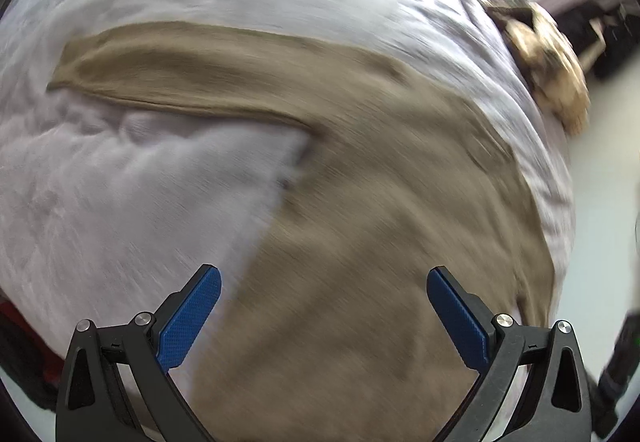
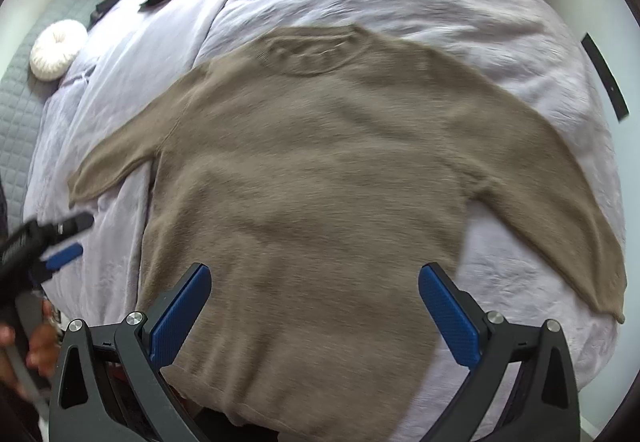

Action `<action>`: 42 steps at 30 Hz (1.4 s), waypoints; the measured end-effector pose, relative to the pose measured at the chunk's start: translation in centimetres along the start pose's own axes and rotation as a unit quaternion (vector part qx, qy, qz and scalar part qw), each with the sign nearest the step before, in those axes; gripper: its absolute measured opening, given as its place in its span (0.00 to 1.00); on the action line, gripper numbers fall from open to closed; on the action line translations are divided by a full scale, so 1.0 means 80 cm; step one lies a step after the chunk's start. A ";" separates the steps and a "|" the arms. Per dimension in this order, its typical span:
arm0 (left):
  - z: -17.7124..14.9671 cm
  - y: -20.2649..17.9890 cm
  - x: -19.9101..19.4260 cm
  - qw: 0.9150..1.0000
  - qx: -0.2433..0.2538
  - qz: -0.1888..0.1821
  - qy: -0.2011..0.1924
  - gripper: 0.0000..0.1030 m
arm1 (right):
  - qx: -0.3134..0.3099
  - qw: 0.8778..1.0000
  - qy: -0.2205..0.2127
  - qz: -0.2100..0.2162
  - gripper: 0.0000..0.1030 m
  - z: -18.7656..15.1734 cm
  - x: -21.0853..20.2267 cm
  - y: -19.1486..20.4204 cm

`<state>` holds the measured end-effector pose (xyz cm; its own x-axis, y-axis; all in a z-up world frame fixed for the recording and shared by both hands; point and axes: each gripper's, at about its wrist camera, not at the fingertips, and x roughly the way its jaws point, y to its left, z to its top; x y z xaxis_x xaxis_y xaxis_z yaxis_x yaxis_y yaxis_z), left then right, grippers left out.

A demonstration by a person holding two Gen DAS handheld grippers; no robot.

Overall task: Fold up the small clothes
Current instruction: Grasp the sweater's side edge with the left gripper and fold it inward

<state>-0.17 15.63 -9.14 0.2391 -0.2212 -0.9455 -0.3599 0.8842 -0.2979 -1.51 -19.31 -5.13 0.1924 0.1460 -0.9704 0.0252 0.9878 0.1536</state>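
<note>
Folding is not yet begun: sweater (image 2: pixel 304 170) is spread flat ahead of both wide-open, empty jaws, sleeves outstretched; every fold is left.

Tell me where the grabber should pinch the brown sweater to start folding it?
Probably the cuff of a sleeve. The sweater lies flat on the bed, sleeves spread out to both sides. The left gripper, open, is near the left sleeve, so come in from the outer side and pinch that thin edge.
</note>
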 end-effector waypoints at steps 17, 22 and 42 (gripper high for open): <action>0.158 0.246 0.080 0.981 -0.148 0.000 -0.128 0.64 | -0.042 0.997 0.066 0.003 1.00 0.009 0.110 0.183; 0.170 0.267 0.069 0.978 -0.142 -0.046 -0.148 0.13 | -0.053 0.997 0.064 0.012 1.00 0.009 0.117 0.210; 0.106 -0.169 0.042 0.932 0.266 -0.182 -0.166 0.11 | 0.047 0.999 -0.018 0.002 1.00 0.043 0.069 0.058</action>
<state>13.12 6.44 -7.15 0.5551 -0.4847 -0.6759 0.2761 0.8740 -0.4000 3.08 -14.09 -9.13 0.2278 0.1454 -0.9628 0.1170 0.9775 0.1753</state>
